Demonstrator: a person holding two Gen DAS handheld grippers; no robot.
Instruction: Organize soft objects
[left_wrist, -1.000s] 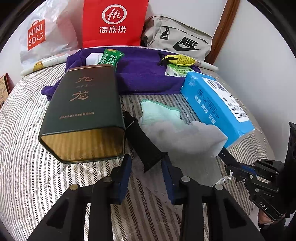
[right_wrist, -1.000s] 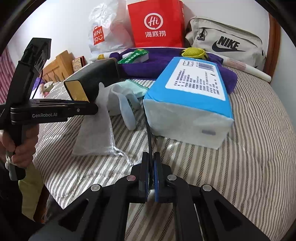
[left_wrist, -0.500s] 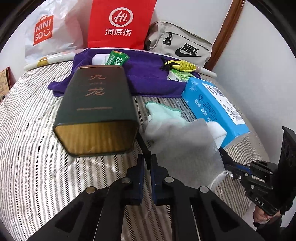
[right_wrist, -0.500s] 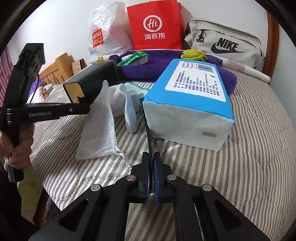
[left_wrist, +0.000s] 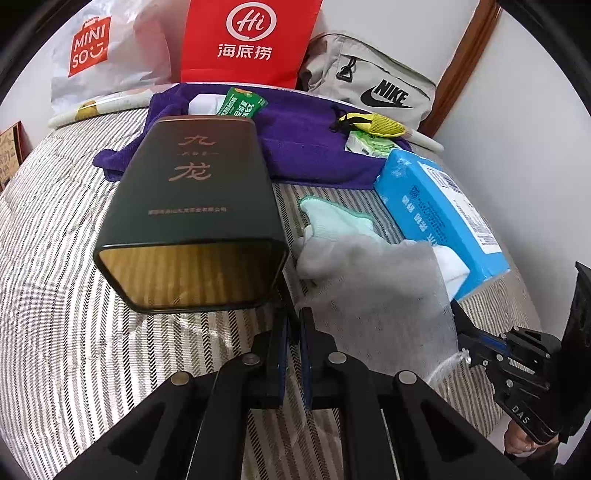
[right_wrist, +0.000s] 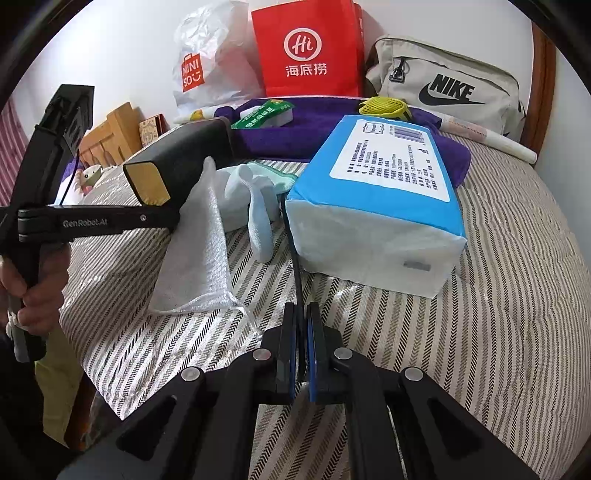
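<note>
A black strap runs between my two grippers across the striped bed, under a grey mesh cloth (left_wrist: 384, 291). My left gripper (left_wrist: 293, 325) is shut on one end of the black strap (left_wrist: 286, 295), beside the dark green box (left_wrist: 195, 218). My right gripper (right_wrist: 301, 325) is shut on the strap's other end (right_wrist: 295, 258), in front of the blue tissue pack (right_wrist: 380, 206). The mesh cloth (right_wrist: 199, 258) hangs draped over the strap near the left gripper (right_wrist: 173, 218). A mint-edged cloth (left_wrist: 332, 221) and white socks (right_wrist: 258, 218) lie bunched behind it.
A purple towel (left_wrist: 303, 136) lies at the back with a green packet (left_wrist: 240, 105) and a yellow mesh item (left_wrist: 373, 123) on it. A red bag (left_wrist: 247, 40), a Miniso bag (left_wrist: 92, 55) and a Nike bag (left_wrist: 369, 85) stand against the wall.
My left gripper closed on the black strap beside the green box and lifted it. The grey mesh cloth rose and now hangs over the strap. My right gripper stayed shut on its end.
</note>
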